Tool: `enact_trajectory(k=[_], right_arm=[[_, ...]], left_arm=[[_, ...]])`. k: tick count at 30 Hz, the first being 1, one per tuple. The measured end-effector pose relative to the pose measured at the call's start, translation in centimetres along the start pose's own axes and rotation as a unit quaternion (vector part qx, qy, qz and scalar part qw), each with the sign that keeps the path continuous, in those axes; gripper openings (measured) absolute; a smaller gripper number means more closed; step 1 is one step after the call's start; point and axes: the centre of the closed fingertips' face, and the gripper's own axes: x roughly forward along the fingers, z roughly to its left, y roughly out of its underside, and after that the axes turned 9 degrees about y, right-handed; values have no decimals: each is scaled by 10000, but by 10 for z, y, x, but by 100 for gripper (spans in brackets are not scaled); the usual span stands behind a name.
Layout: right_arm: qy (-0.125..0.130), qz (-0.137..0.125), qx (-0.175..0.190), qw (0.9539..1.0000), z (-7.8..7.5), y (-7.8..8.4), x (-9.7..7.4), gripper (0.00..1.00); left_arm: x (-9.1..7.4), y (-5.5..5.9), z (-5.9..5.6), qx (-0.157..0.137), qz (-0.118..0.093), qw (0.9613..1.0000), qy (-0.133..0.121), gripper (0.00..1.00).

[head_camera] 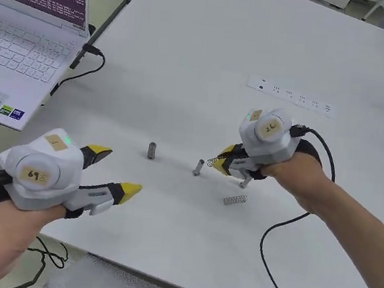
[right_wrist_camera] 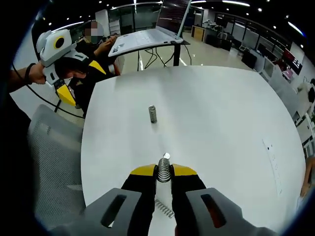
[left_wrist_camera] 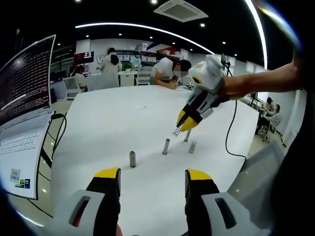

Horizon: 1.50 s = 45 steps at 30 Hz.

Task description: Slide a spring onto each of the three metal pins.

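One spring [right_wrist_camera: 164, 167] sits clamped in the right tool [right_wrist_camera: 164, 172], a bare pin [right_wrist_camera: 167, 156] just beyond its tips, so a seemingly tilted approach could snag and flick it loose; the left tool [left_wrist_camera: 152, 173] hovers, jaws apart.

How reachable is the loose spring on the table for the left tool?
Probably yes: the left tool is open and bare table lies between it and the loose spring; the right tool hovers nearby.
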Motion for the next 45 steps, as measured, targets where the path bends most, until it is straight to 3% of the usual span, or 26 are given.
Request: enact_trajectory(k=[9, 13, 21, 30, 45], right_arm=[[-71, 78, -122, 9999, 0, -5, 13, 8], [-96, 243, -440, 9987, 0, -1, 19, 8], [-182, 290, -516, 9981, 0, -3, 24, 8], [-264, 510, -910, 9942, 4, 0, 29, 9], [-401, 624, -1074, 9914, 9, -1, 47, 9]], left_arm=[[0, -1, 2, 17, 1, 10000, 20, 48], [0, -1, 3, -16, -9, 10000, 12, 48], [-1, 2, 5, -60, -9, 10000, 6, 48], [-1, 5, 8, -103, 20, 9999, 6, 48], [0, 3, 12, -142, 19, 9999, -19, 46]])
